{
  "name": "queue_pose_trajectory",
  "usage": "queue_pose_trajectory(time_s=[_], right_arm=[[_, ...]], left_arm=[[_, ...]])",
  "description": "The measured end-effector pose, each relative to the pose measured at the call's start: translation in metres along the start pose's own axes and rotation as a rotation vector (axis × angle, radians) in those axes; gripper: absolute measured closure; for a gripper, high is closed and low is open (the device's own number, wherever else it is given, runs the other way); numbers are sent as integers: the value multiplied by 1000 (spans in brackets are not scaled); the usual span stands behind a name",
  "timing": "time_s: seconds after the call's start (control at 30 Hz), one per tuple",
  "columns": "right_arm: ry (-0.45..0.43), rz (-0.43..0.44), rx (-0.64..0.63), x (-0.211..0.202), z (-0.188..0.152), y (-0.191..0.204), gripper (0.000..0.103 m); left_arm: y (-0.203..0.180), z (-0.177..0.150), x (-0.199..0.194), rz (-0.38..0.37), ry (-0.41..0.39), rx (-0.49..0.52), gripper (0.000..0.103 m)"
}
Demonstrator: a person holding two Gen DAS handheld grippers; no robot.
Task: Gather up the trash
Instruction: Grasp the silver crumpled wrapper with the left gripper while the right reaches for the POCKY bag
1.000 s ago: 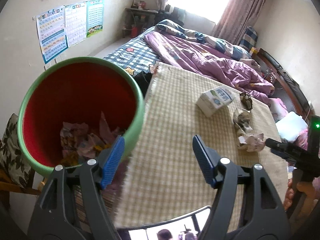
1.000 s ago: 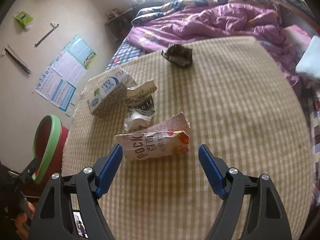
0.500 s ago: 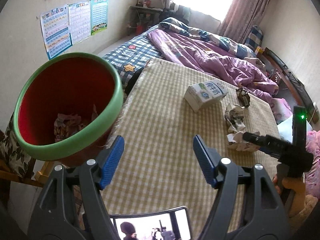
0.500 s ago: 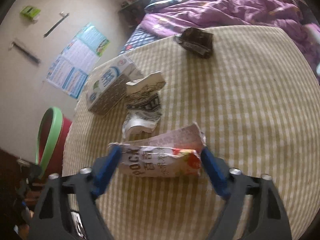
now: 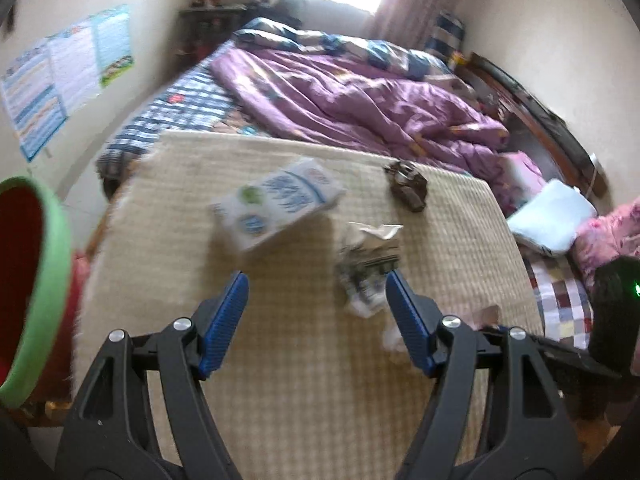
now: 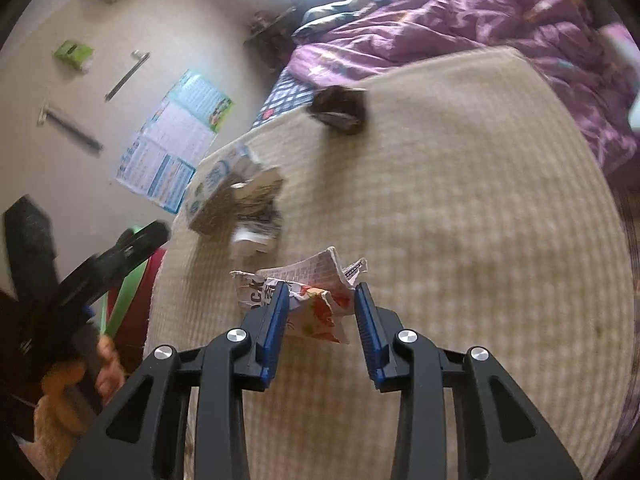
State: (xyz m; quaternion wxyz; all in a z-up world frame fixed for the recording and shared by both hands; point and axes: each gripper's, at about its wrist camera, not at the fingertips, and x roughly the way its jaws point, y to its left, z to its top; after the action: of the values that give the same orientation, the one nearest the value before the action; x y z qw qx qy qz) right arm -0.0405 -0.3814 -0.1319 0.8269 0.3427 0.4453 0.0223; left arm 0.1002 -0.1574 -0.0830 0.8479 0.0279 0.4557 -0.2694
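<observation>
The bed with its purple quilt lies far ahead of both tongs, beyond the table's far edge. The table, under a checked beige cloth, fills the ground in front of them. Half a second ago the red bin with the green rim loomed large off the left tongs' left finger; now only a slice of it shows at the far left, and the left tongs have swung toward the litter. They hang spread wide with nothing between the pads. The milk carton lies ahead of them and a little left, its long axis slanting from near-left to far-right. The crumpled grey wrapper sits just inside their right finger, and the dark wad lies farther ahead to the right, near the table's far edge.

The right tongs were open around the Pocky box a moment ago; now the pads have drawn in and pinch it, the torn box crumpled between them with its long axis crosswise, sticking out past the left pad. To their right the cloth runs bare to the table's rounded edge; to their left the edge is close, with the bin just past it.
</observation>
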Motion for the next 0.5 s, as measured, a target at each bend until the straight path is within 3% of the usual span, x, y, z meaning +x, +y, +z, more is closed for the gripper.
queue_pose_trajectory(time_s=[0.1,0.13,0.17,0.2,0.27,0.4,0.5], right_arm=[[11,-10,40,-10,-3,-19,63],[12,-15,46,-12,-3,-22,58],[10,-17,52,-15,-4,-26,43],[2,-23,50,-20,-4,-29,38],[-8,-43,20,-27,-2,-29,38],[-7,-134,-164,-36,10,-14,34],[13,-192,-343,-34,13,6,29]], left_arm=[[-18,2,31,-20,55,23,35],[-23,1,38,-21,66,30,35],[-25,0,43,-20,72,36,35],[-28,-1,48,-18,78,43,35],[-31,-3,57,-24,99,53,38],[-31,-3,68,-32,141,50,71],[-28,-6,57,-34,124,41,78]])
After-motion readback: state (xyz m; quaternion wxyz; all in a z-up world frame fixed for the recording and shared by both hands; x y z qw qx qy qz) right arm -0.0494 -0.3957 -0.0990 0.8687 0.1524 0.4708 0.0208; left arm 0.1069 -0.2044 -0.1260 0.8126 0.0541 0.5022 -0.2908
